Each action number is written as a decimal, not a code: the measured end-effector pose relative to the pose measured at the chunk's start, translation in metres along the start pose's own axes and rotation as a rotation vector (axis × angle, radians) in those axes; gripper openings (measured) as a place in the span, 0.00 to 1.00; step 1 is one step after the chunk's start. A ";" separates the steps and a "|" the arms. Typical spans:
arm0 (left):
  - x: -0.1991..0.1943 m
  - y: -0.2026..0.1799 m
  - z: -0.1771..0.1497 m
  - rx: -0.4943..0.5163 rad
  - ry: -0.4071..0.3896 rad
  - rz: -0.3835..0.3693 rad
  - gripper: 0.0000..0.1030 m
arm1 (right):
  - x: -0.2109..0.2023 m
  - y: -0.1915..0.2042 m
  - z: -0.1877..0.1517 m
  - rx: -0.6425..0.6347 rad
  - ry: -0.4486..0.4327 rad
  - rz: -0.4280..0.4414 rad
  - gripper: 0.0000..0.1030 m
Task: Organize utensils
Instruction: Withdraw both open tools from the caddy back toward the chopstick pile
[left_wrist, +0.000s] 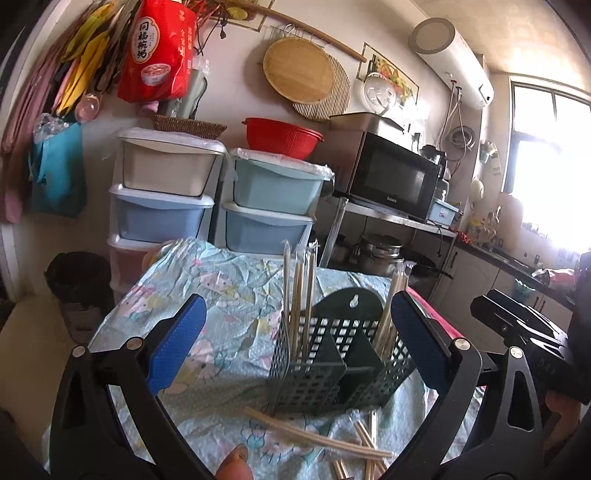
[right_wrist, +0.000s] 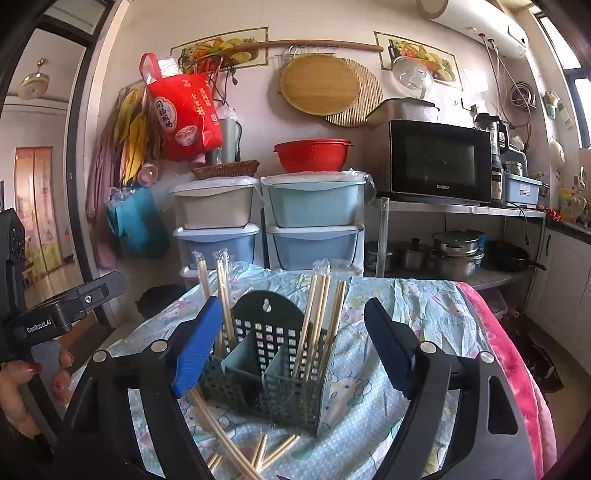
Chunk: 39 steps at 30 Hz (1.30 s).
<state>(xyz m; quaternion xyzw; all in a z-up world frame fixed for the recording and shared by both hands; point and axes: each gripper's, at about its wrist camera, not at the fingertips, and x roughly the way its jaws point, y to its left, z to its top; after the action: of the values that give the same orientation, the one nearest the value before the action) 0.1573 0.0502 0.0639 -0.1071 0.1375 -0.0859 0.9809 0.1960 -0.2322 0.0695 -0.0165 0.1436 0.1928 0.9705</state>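
A dark green perforated utensil holder (left_wrist: 340, 365) (right_wrist: 273, 373) with three compartments stands on a table covered with a floral cloth (left_wrist: 221, 295) (right_wrist: 413, 306). Wrapped wooden chopsticks stand in its left compartment (left_wrist: 299, 291) (right_wrist: 221, 295) and its right compartment (left_wrist: 391, 314) (right_wrist: 321, 321); the middle compartment looks empty. More wrapped chopsticks lie loose on the cloth in front of the holder (left_wrist: 325, 437) (right_wrist: 236, 446). My left gripper (left_wrist: 297, 339) is open and empty, above and before the holder. My right gripper (right_wrist: 291, 345) is open and empty, also before the holder.
Stacked plastic drawer units (left_wrist: 166, 199) (right_wrist: 314, 221) stand behind the table. A microwave (left_wrist: 391, 177) (right_wrist: 436, 162) sits on a metal shelf with pots below. A pink towel (right_wrist: 506, 354) lies along the table's right edge. A black bin (left_wrist: 79, 277) stands at the left.
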 end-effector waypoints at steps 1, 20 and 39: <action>-0.001 0.001 -0.002 -0.002 0.006 0.001 0.90 | -0.001 0.001 -0.002 -0.002 0.005 0.002 0.75; -0.014 0.012 -0.042 -0.014 0.119 0.025 0.90 | -0.008 0.020 -0.036 -0.032 0.117 0.025 0.75; 0.012 0.023 -0.099 -0.017 0.355 0.020 0.90 | 0.010 0.033 -0.081 -0.060 0.298 0.042 0.75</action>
<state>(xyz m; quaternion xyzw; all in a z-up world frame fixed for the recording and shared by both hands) 0.1433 0.0514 -0.0373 -0.0971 0.3103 -0.0923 0.9411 0.1699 -0.2050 -0.0105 -0.0710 0.2805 0.2126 0.9333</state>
